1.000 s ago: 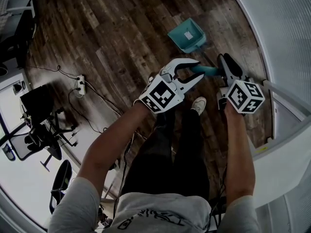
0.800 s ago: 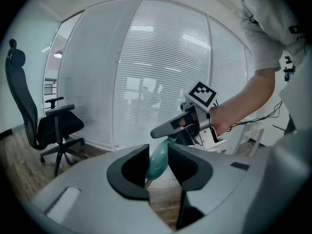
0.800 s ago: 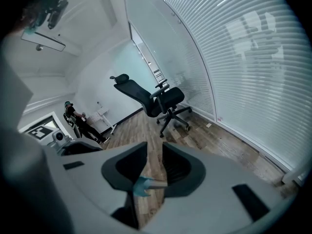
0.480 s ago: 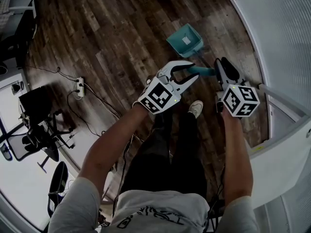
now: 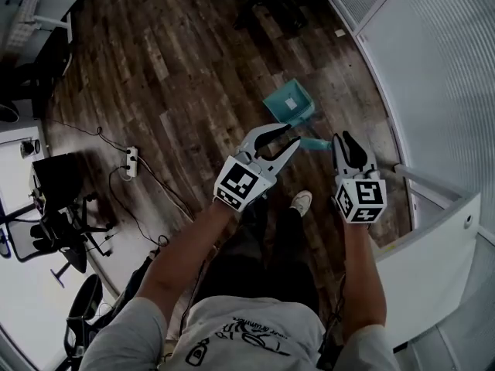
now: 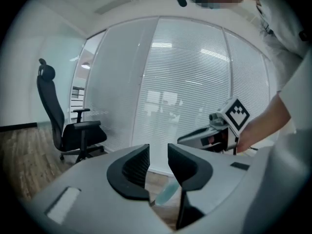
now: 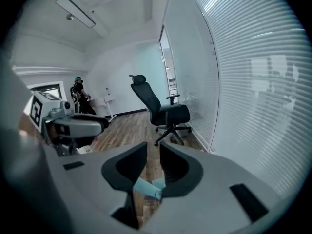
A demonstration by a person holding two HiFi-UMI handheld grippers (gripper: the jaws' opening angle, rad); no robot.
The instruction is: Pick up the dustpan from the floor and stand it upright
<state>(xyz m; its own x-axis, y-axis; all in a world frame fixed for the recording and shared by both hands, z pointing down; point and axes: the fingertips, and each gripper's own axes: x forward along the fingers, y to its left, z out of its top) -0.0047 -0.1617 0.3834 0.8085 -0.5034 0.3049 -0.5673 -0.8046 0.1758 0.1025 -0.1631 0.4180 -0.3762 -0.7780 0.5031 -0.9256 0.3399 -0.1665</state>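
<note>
The teal plastic dustpan (image 5: pixel 288 103), a square scoop on a round handle, is over the wood-plank floor (image 5: pixel 178 76) by the slatted wall (image 5: pixel 433 68), handle clamped in both left gripper (image 5: pixel 294 134) and right gripper (image 5: pixel 342 138).

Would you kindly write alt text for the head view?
Seen from above, a person holds a teal dustpan by its handle with the left gripper and right gripper over a dark wood floor. A power strip lies left.

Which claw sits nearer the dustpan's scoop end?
The left claw: its tips are by the dustpan's scoop, while the right claw sits at the handle's far end.
</note>
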